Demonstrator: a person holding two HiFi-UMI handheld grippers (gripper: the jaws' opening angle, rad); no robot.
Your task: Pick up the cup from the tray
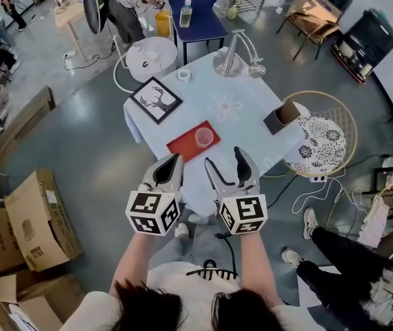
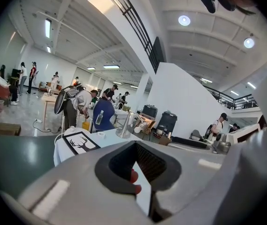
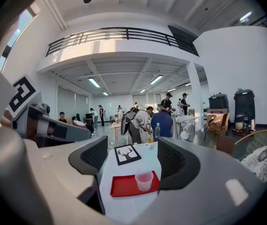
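A clear plastic cup (image 1: 204, 137) stands on a red tray (image 1: 185, 146) near the front edge of the pale blue table (image 1: 238, 126). My right gripper (image 1: 225, 167) is open just short of the table's front edge, with nothing between its fingers. In the right gripper view the cup (image 3: 144, 180) and tray (image 3: 123, 186) show ahead between the open jaws of the right gripper (image 3: 129, 161). My left gripper (image 1: 169, 174) is off the table's front left, shut and empty. The left gripper view shows only a thin slit at the left gripper (image 2: 139, 165), with a sliver of red tray behind it.
A framed deer picture (image 1: 155, 100) lies behind the tray, a tape roll (image 1: 183, 74) and a silver desk lamp (image 1: 229, 55) further back. A brown box (image 1: 283, 116) sits at the right edge. A wicker chair (image 1: 324, 140) stands right, cardboard boxes (image 1: 34, 219) left.
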